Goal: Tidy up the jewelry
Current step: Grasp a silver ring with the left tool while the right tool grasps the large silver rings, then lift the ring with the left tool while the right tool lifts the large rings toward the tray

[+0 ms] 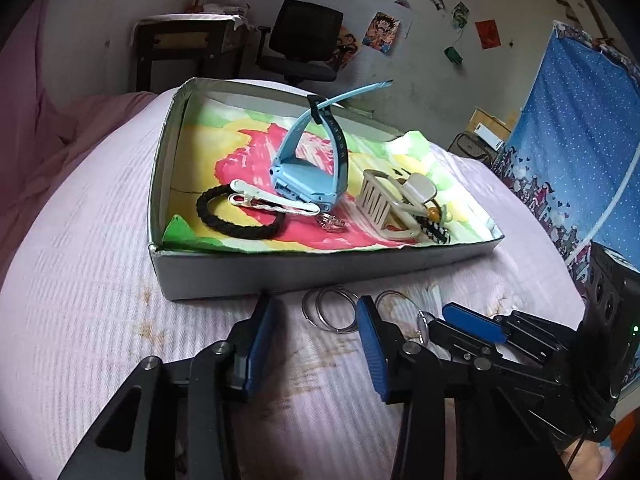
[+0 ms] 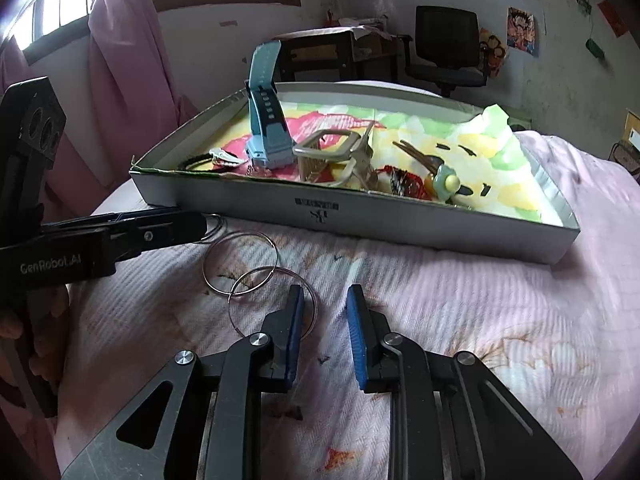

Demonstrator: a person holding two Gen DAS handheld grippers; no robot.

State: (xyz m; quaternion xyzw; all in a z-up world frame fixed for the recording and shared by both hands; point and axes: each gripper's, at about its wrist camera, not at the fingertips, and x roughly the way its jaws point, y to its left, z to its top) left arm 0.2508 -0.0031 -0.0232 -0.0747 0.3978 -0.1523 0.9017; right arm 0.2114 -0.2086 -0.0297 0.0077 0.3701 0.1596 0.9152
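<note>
Your left claw [image 1: 316,340] hovers low over the pale pink ribbed bedspread [image 1: 100,280], just in front of the shallow grey cardboard box [image 1: 320,268]. Its blue-padded jaws stand partly apart with only cloth between them; they pinch nothing. The thin silver metal rings [image 1: 332,312] lie on the bedspread just beyond the right-hand fingertip [image 1: 366,312], close to the box's front wall.

Your right claw [image 2: 324,312] also points down at the bedspread, its jaws narrow and closed on nothing. One ring's wire passes behind the left fingertip [image 2: 296,304]; whether it touches the pad I cannot tell. In the right wrist view the other rings overlap one another to the left, near the tip of your left claw.

Inside the box, on a sheet of coloured paper [image 1: 256,136], sit a light blue wristwatch [image 1: 304,172] with its strap arched upward, a black braided hair tie [image 1: 240,216], a white hair clip [image 1: 272,202] lying across it, and a beige claw-style hair clamp [image 1: 392,200]. A black office chair [image 1: 304,40] stands by the far wall.
</note>
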